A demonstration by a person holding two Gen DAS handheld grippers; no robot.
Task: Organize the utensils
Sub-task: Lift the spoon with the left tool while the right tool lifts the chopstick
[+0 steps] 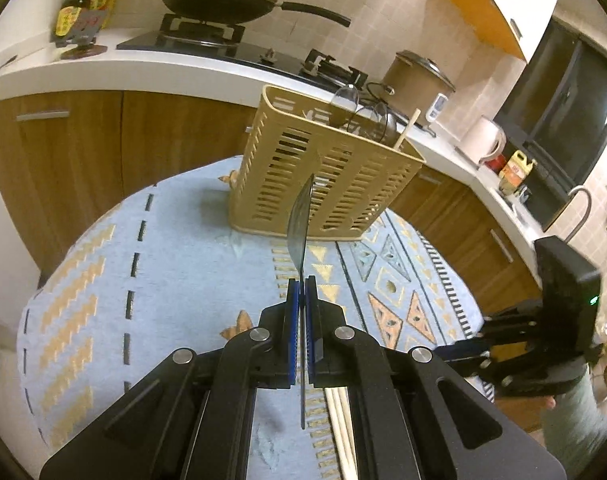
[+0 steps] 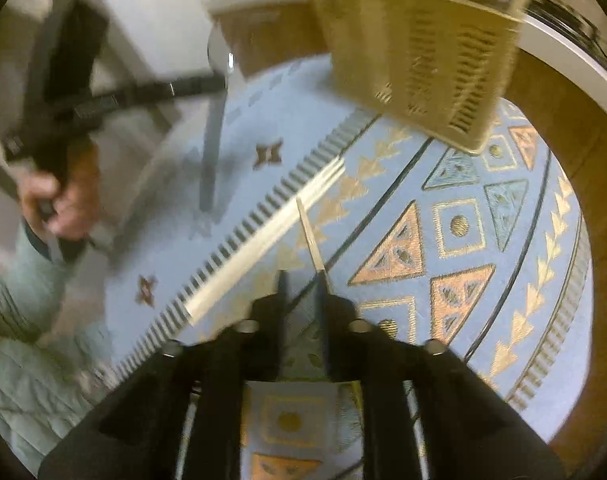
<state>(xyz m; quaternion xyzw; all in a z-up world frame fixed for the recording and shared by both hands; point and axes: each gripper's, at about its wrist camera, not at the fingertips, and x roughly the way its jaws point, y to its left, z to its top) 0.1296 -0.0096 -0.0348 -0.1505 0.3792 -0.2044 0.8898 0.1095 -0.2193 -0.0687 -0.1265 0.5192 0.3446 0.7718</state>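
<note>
A flat dark utensil (image 1: 301, 224), seen edge-on, is clamped between the shut fingers of the left gripper (image 1: 302, 284) and is held above the patterned blue cloth (image 1: 175, 264). Pale chopsticks (image 1: 339, 432) are seen on the cloth at 6 o'clock beneath it. Beyond, at 12 o'clock, the beige slotted holder (image 1: 343, 184) stands upright on the bench, spoons and a chopstick inside. The fingers of the right gripper (image 2: 301, 280) are parted, a thin stick (image 2: 309, 232) against the right one; whether it is gripped cannot be told. The left hand (image 2: 67, 208) is seen at 9 o'clock.
</note>
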